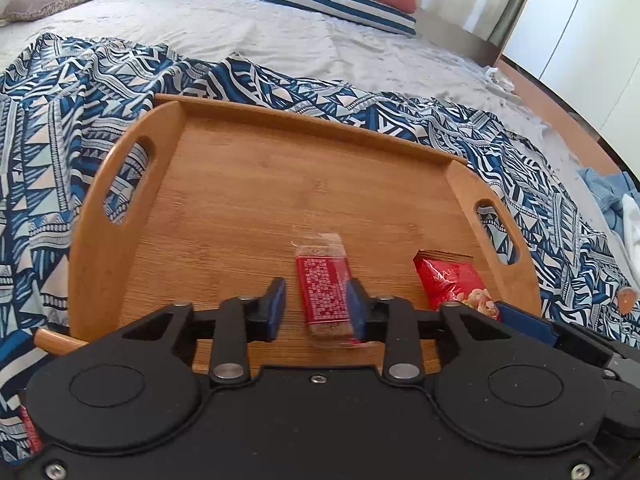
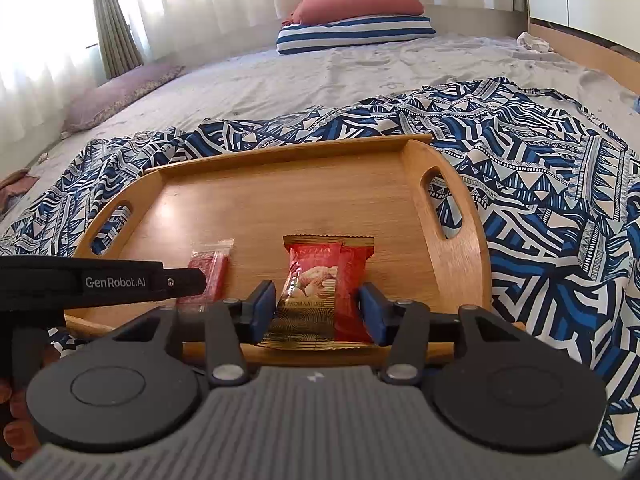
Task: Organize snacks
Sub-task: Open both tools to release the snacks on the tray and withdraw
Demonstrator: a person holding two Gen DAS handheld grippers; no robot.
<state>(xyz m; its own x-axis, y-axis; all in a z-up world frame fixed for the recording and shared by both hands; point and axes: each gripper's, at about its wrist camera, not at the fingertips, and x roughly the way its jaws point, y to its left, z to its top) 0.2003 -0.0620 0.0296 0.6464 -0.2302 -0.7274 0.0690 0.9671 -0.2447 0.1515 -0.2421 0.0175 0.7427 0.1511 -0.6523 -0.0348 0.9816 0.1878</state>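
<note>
Both claws stand parted over the near edge of the wooden tray (image 1: 256,184), each with one snack lying between its blue pads rather than clamped.

Going left to right: the left gripper (image 1: 316,308) is spread fairly wide around a slim bar in a red patterned wrapper (image 1: 325,296). The bar lies flat on the tray floor, long axis pointing away, near the middle of the near edge. Its right side sits close against the right pad, while a clear gap shows on the left, so I judge it is let go or not yet gripped.

Next, the right gripper (image 2: 316,312) straddles a red nut packet (image 2: 320,292), which also lies flat, near the tray's right end beside the handle cut-out. Gaps show on both sides, so nothing is squeezed there either. The two snacks lie side by side, parallel and a little apart, which looks like a deliberate row along the near edge.

Most of the tray floor beyond them is bare wood, so there is room for more rows. The tray rests on a blue patterned cloth (image 2: 540,184) spread over a bed. Striped and red pillows (image 2: 356,20) lie far back, well clear. The raised near rim and the two grippers' closeness to each other seem the only things to mind.
</note>
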